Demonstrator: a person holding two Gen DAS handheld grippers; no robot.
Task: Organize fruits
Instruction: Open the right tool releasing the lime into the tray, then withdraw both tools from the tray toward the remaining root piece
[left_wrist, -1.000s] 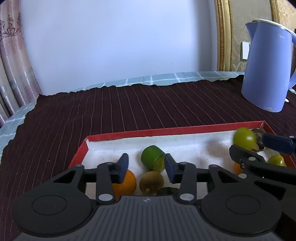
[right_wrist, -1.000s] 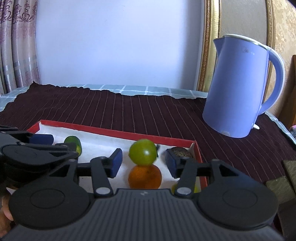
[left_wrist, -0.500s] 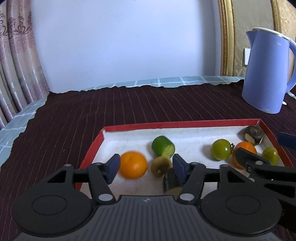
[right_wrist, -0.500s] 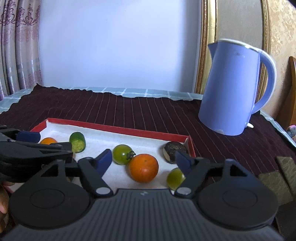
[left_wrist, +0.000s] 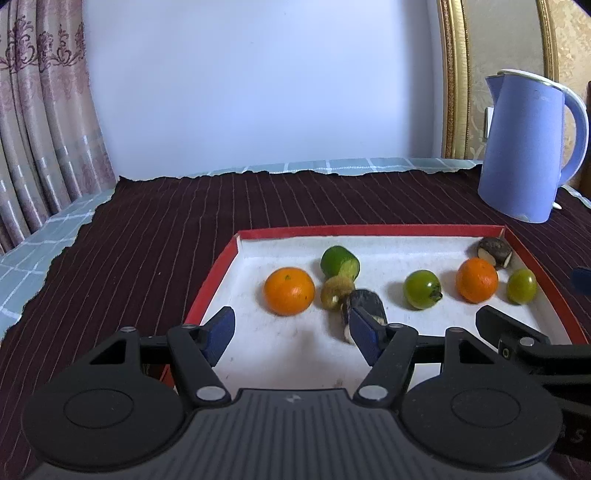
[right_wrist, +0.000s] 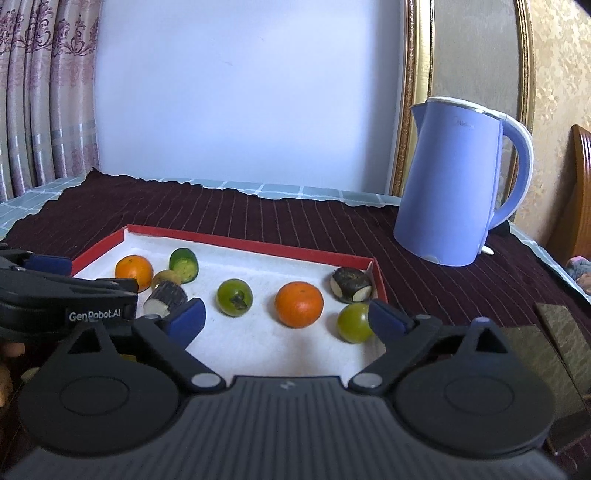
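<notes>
From your left wrist, your left gripper (left_wrist: 291, 334) stands released with nothing between its blue pads. The red-rimmed tray (left_wrist: 369, 230) lies ahead on the dark cloth (left_wrist: 166, 229). In it, an orange (left_wrist: 289, 291) sits at 11 o'clock, a cut green fruit (left_wrist: 340, 261) at 12, and a green tomato (left_wrist: 421, 289) at 1. A blue kettle (left_wrist: 524, 147) stands at 2 o'clock.

From your right wrist, your right gripper (right_wrist: 286, 321) has just been opening; its jaws are spread wide and empty. A second orange (right_wrist: 299, 304) rests at 12 o'clock, a small green tomato (right_wrist: 354, 322) just beside the right pad, and a dark nut (right_wrist: 351, 284) at 1, in the tray's corner.
</notes>
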